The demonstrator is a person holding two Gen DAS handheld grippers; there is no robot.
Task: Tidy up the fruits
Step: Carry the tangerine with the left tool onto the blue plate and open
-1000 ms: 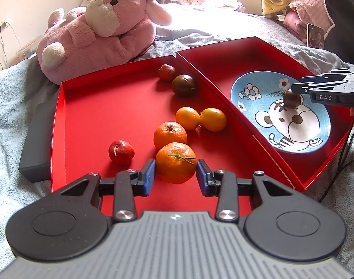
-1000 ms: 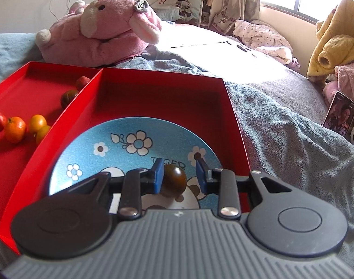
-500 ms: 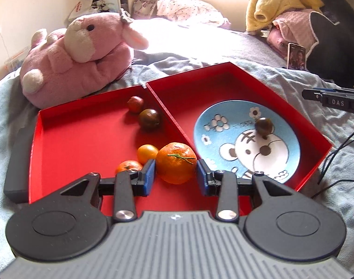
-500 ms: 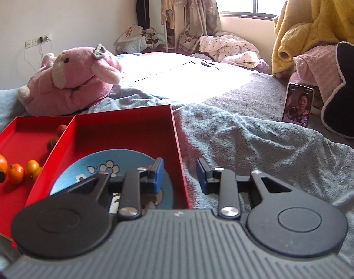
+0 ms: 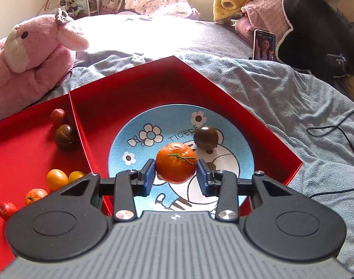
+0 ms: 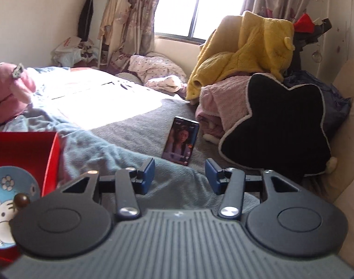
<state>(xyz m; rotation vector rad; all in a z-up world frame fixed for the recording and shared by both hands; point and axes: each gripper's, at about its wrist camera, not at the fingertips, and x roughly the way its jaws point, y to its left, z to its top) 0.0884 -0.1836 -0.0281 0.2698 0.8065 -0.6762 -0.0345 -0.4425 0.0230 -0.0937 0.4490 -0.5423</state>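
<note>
My left gripper (image 5: 176, 177) is shut on an orange tangerine (image 5: 176, 165) and holds it over the blue cartoon plate (image 5: 235, 153) in the right red tray (image 5: 139, 93). A dark brown fruit (image 5: 205, 137) lies on the plate. The left red tray (image 5: 18, 153) holds a dark fruit (image 5: 65, 136), a red fruit (image 5: 58, 116), two yellow-orange fruits (image 5: 57, 179), a small tangerine (image 5: 35, 195) and a red fruit (image 5: 7, 210). My right gripper (image 6: 179, 176) is open and empty, off to the right of the tray over the blanket; the plate (image 6: 4, 186) and dark fruit (image 6: 21, 200) show at its far left.
A pink plush toy (image 5: 30, 55) lies behind the trays. A phone (image 6: 180, 140) stands propped on the bed, beside a black star cushion (image 6: 276, 125) and piled clothes (image 6: 242, 51). A black cable (image 5: 339, 139) runs over the blue blanket right of the tray.
My left gripper lifted the tangerine from the left tray and carried it right, over the plate. My right gripper released the dark fruit on the plate, opened and withdrew to the right.
</note>
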